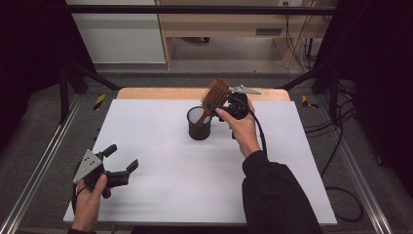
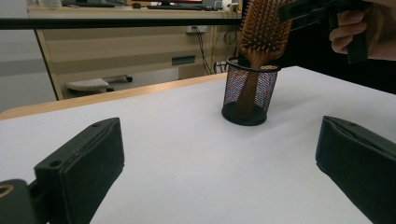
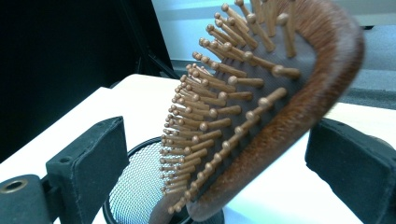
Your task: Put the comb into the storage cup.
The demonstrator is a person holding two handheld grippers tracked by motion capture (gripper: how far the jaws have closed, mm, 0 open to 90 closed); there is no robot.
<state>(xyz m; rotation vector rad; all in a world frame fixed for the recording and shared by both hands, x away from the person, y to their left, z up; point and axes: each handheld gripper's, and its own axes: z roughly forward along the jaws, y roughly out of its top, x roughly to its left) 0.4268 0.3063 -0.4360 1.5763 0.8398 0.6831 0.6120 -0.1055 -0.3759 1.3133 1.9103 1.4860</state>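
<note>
A brown wooden hairbrush (image 1: 215,93) (image 2: 264,28) (image 3: 261,107) stands handle-down and tilted in a black mesh cup (image 1: 199,127) (image 2: 250,93) (image 3: 135,186) at the back middle of the white table top (image 1: 170,185). My right gripper (image 1: 214,103) (image 3: 219,154) is at the brush head, open, one jaw on each side; the bristles face the left jaw with a gap between them. My left gripper (image 1: 123,157) (image 2: 219,158) hovers open and holds nothing near the front left corner, pointing toward the cup.
A wooden table edge (image 1: 195,92) runs behind the white top. Black frame rails (image 1: 44,161) flank the table, and cables (image 1: 336,146) lie on the floor to the right. A light wooden desk (image 1: 229,24) stands beyond.
</note>
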